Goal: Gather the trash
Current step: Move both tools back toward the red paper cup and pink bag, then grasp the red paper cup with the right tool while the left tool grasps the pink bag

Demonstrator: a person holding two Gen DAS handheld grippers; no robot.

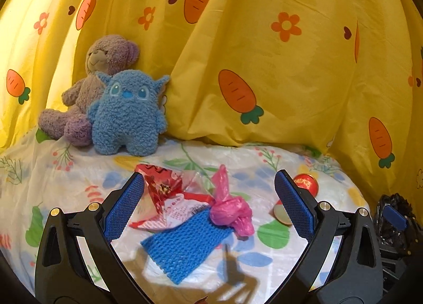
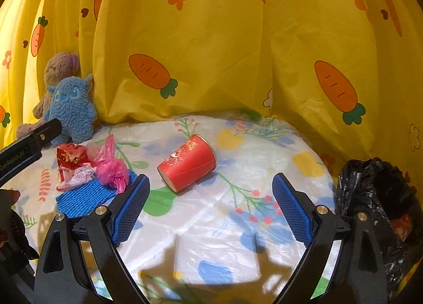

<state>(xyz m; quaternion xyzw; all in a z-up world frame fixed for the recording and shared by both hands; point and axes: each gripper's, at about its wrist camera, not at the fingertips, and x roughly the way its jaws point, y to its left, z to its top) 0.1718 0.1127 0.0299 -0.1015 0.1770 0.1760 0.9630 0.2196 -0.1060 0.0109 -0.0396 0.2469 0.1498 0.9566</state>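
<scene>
My left gripper is open and empty, above a pink knotted plastic bag, a red snack wrapper and a blue mesh cloth. A red paper cup lies on its side on the table; in the left wrist view it is partly hidden behind the right finger. My right gripper is open and empty, just in front of the cup. The pink bag, wrapper and cloth lie to its left. A black trash bag hangs open at the table's right edge.
A blue plush toy and a purple teddy bear sit at the back left against a yellow carrot-print curtain. The floral tablecloth covers a round table. The left gripper's body reaches in from the left.
</scene>
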